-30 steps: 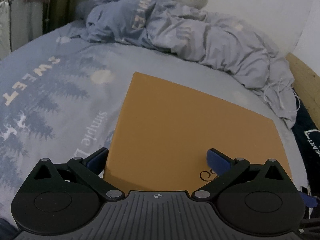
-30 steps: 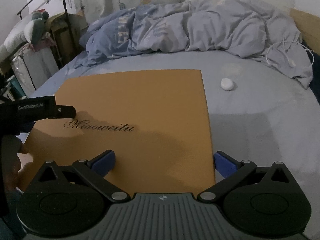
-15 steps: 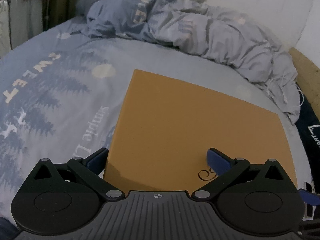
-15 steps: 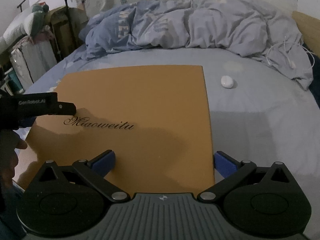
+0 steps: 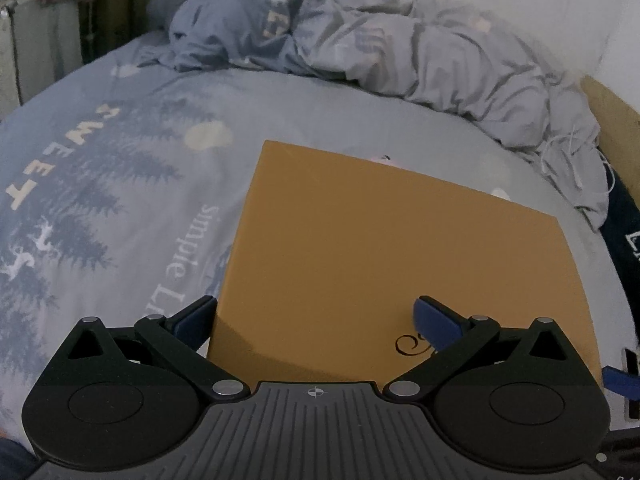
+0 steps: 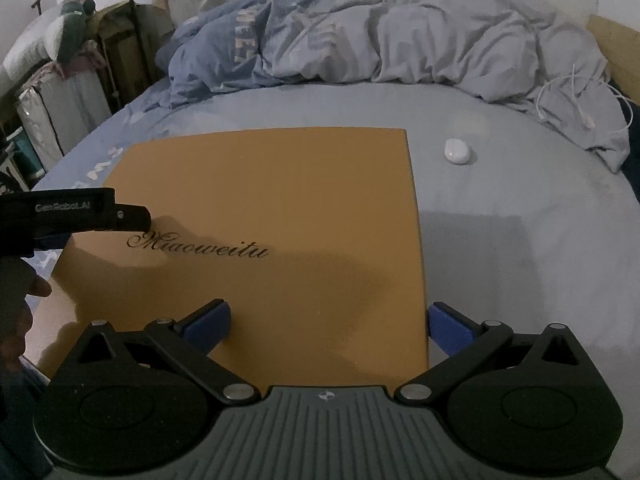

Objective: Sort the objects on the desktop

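The orange mat (image 6: 280,216) is the main thing here, a big flat square lying on the bed sheet (image 6: 520,220), with "Miaoweitu" in black script (image 6: 198,245) printed near one edge. It sits flat, and one of its corners points up toward the crumpled grey-blue duvet (image 6: 400,40) bunched along the far side of the bed.

The left gripper (image 5: 316,316) hangs low over the near edge of the mat, jaws spread wide with nothing between them. One blue pad (image 5: 196,316) sits just off the mat's left edge over the sheet, the other is over the mat, right by the curly start of the lettering. In the right wrist view you can see the same gripper poking in from the left with "GenRobot.AI" on its side, and a bit of the person's hand (image 6: 24,292) below it.

The right gripper (image 6: 328,320) is also wide open and empty, straddling the mat's right edge: one pad over the orange surface, the other over bare sheet.

A small white pebble-shaped thing (image 6: 457,151) lies on the sheet just beside the mat's far right corner, not touching it. A white cable (image 6: 576,96) trails over the duvet further right. The sheet has "SWEET" (image 5: 60,152) and pine trees printed on it. Lighting's pretty dim, honestly.
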Tool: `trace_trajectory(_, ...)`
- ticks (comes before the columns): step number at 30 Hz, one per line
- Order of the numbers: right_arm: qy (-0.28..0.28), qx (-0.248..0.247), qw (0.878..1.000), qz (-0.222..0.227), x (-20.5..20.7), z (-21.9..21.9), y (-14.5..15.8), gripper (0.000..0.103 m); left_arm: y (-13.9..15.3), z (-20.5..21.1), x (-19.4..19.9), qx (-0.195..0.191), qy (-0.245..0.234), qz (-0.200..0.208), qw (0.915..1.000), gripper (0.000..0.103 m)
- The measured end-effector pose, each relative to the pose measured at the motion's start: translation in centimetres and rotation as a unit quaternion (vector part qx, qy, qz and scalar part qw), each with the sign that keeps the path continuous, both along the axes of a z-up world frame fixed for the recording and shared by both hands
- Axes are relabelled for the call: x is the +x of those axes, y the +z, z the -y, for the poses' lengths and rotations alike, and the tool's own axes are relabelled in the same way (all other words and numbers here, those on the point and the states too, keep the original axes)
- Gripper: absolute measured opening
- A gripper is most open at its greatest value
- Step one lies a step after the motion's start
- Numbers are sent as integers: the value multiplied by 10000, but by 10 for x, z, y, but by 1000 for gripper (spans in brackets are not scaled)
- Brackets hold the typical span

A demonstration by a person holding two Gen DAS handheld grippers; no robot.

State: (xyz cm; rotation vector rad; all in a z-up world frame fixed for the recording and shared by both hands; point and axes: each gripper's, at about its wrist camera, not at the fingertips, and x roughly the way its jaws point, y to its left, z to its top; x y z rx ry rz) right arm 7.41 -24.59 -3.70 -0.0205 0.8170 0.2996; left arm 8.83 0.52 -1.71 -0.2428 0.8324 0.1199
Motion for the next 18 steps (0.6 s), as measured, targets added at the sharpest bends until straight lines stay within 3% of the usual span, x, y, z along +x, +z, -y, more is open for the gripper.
trace_trajectory(18,12,-42,9999,-141,7,-1,-12,103,-14,4,1,190,-156,-11,9997,103)
